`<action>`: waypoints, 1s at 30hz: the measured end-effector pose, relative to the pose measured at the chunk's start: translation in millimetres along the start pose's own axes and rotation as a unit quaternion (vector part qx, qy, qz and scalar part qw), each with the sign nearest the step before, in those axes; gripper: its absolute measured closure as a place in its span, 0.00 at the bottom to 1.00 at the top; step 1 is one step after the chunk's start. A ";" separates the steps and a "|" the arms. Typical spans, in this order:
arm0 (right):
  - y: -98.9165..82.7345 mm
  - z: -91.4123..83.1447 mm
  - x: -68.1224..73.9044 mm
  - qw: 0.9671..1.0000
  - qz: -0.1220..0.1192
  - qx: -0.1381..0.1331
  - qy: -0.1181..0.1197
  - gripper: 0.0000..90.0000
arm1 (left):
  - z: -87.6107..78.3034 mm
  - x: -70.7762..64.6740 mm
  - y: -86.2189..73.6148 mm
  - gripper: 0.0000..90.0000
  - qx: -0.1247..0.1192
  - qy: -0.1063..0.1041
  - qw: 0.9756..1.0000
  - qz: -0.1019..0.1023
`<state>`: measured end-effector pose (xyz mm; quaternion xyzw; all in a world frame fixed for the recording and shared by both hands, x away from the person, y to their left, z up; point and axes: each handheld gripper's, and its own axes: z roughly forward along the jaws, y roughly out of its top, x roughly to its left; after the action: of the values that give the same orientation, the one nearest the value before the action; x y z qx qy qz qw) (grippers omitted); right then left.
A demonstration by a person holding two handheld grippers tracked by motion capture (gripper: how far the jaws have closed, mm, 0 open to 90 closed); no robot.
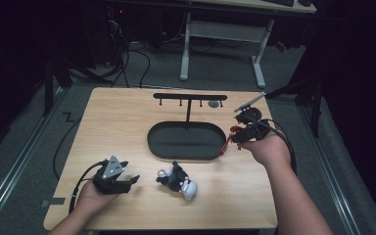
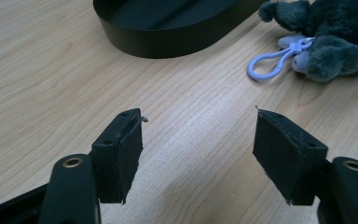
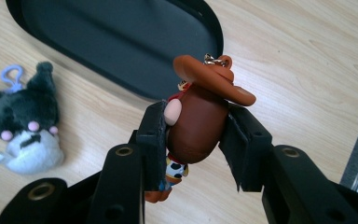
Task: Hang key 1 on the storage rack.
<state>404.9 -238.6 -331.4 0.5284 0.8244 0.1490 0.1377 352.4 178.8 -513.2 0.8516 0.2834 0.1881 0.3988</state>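
The cowboy figure (image 3: 196, 123) is clamped in the right gripper (image 3: 193, 135); its ring should be guided onto a hook of the stand (image 1: 190, 97), upper centre. The left gripper (image 2: 198, 149) is held apart.

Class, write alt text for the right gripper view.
The right claw is shut on a brown cowboy figurine above a wooden table. Behind it lies a black oval tray, and to the left a grey plush toy.

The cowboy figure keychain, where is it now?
The cowboy figure sits clamped in the right gripper, at the right end of the black oval tray.
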 end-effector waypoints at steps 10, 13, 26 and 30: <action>16.9 3.6 -4.0 1.000 0.007 -0.004 0.008 0.69 | 0.1 -0.8 -0.4 0.37 0.001 -0.001 1.000 0.004; 22.2 2.0 -6.4 1.000 0.012 -0.010 0.008 0.69 | 0.1 -0.4 -0.3 0.37 -0.001 -0.002 1.000 0.002; 41.3 -1.4 -10.6 1.000 0.014 -0.024 0.007 0.69 | 1.3 -0.7 0.4 0.37 0.003 -0.006 1.000 0.006; 45.7 -2.1 -9.9 1.000 0.013 -0.022 0.008 0.69 | 0.7 -1.0 0.5 0.37 0.002 -0.006 1.000 0.006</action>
<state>446.1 -229.7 -311.0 0.5345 0.8153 0.1731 0.1404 352.2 177.5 -513.3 0.8551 0.2763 0.1847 0.3980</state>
